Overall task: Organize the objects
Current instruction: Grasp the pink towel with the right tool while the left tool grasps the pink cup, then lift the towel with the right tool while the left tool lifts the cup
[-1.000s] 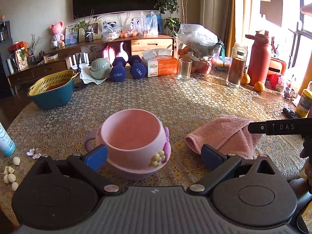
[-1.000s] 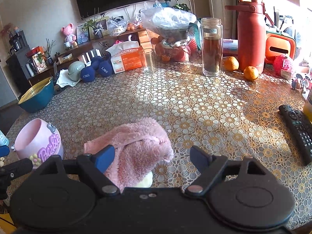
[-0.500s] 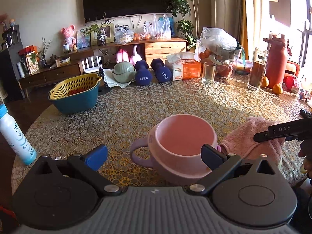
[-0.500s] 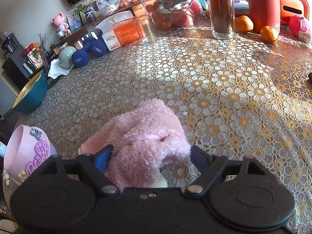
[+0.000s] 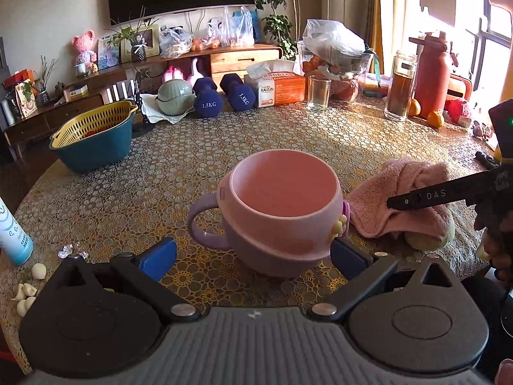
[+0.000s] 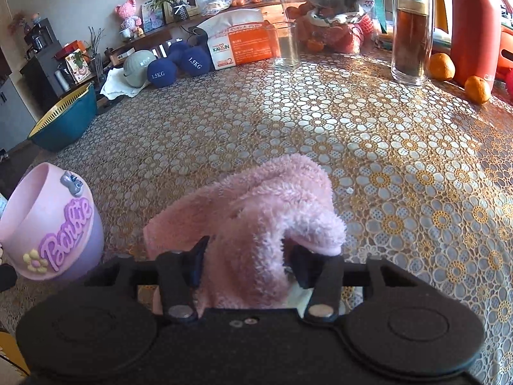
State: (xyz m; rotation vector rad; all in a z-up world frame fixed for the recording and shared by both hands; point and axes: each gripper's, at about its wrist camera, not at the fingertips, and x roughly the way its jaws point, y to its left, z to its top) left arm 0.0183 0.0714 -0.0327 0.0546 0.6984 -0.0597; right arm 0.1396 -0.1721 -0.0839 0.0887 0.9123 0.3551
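Left hand-held gripper: jaws apart, straddling the pink cup; right pad seems to touch the cup wall, left pad clear of the handle. I hold nothing yet.
Right hand-held gripper: clamped on the pink towel, fabric bunched between the pads.
Cup: upright on the tabletop, just left of the towel.
Progress: I judge it early; towel gripped but not moved, cup ungrasped, destination unclear.
Surroundings: basket, dumbbells, glass, jar well apart.
Obstacles: something pale lies under the towel; it may drag along.
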